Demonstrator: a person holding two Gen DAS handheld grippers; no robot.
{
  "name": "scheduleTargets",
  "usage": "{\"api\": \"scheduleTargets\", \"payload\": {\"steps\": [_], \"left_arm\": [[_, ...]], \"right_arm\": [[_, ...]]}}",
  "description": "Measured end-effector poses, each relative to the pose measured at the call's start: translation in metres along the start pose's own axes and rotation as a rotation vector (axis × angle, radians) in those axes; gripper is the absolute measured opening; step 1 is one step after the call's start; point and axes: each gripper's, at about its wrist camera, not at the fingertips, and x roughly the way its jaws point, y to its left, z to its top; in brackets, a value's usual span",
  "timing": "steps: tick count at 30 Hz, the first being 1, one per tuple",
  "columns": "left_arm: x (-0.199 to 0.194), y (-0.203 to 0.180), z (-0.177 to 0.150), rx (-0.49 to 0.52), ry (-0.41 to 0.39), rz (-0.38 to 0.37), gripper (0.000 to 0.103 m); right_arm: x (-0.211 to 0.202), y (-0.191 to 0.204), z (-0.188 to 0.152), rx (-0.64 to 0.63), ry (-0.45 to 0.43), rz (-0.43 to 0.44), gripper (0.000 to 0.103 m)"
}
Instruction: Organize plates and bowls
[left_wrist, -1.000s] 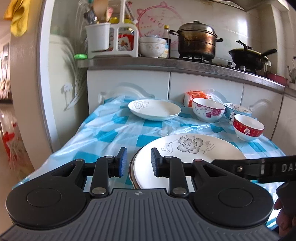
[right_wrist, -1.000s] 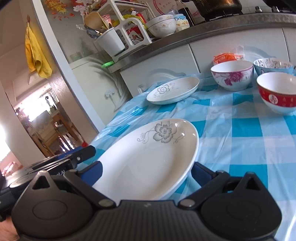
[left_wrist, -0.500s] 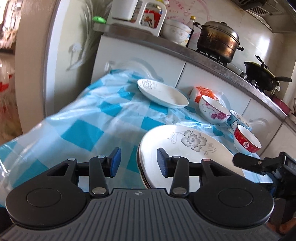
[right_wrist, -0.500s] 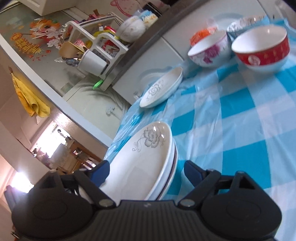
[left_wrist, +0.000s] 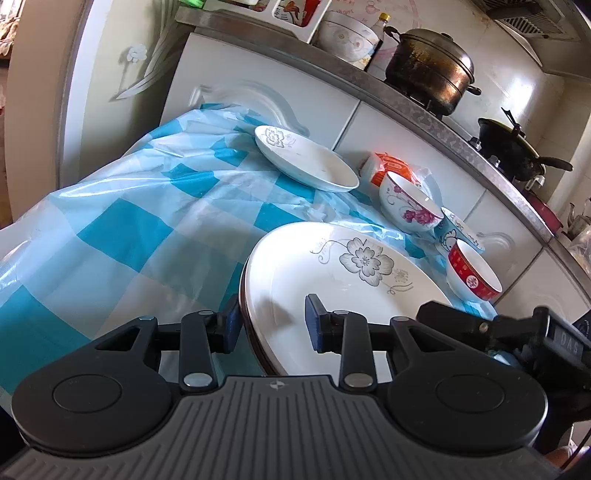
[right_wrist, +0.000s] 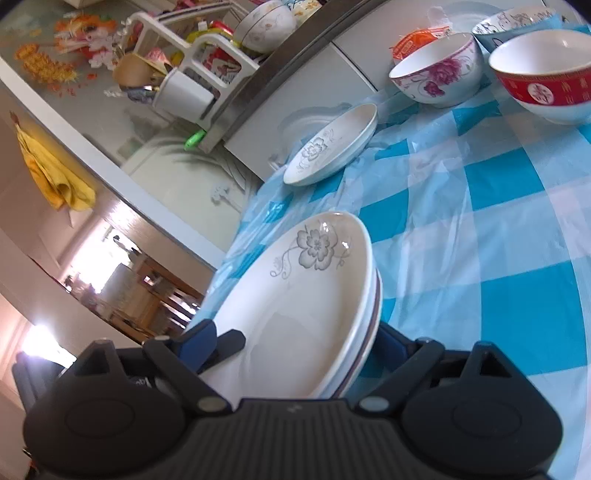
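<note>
A stack of white flower-print plates (left_wrist: 354, 273) lies on the blue checked tablecloth; it also shows in the right wrist view (right_wrist: 295, 314). My left gripper (left_wrist: 273, 325) straddles the stack's near rim, one pad outside, one over the top plate. My right gripper (right_wrist: 295, 339) is open wide around the stack's opposite edge. A smaller flowered plate (left_wrist: 306, 162) sits at the back, also seen in the right wrist view (right_wrist: 332, 147). A pink-flower bowl (left_wrist: 410, 206), a blue bowl (left_wrist: 458, 229) and a red bowl (left_wrist: 472, 273) stand to the right.
White cabinets and a counter (left_wrist: 406, 96) with a pot (left_wrist: 428, 70) and wok (left_wrist: 513, 147) rise behind the table. An orange packet (left_wrist: 391, 166) lies behind the bowls. The tablecloth (left_wrist: 140, 229) drapes over the left edge.
Both cameras have tilted and moved in closer. The left gripper has opened wider and now straddles the stack's rim. The plate stack stays on the cloth.
</note>
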Motion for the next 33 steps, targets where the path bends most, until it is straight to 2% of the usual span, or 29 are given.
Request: {"api": "scheduleTargets", "payload": {"steps": [3, 11, 20, 33], "left_arm": [[0.002, 0.005, 0.006, -0.020, -0.006, 0.016, 0.041], [0.014, 0.022, 0.033, -0.054, -0.057, 0.072, 0.041], [0.039, 0.053, 0.063, -0.120, -0.074, 0.143, 0.041], [0.054, 0.065, 0.078, -0.139, -0.105, 0.174, 0.042]], "right_arm": [[0.007, 0.004, 0.001, -0.026, 0.014, -0.009, 0.091], [0.046, 0.017, 0.024, -0.052, 0.015, 0.012, 0.091], [0.107, 0.033, 0.041, -0.117, 0.042, -0.002, 0.091], [0.139, 0.039, 0.057, -0.170, 0.049, 0.031, 0.094]]}}
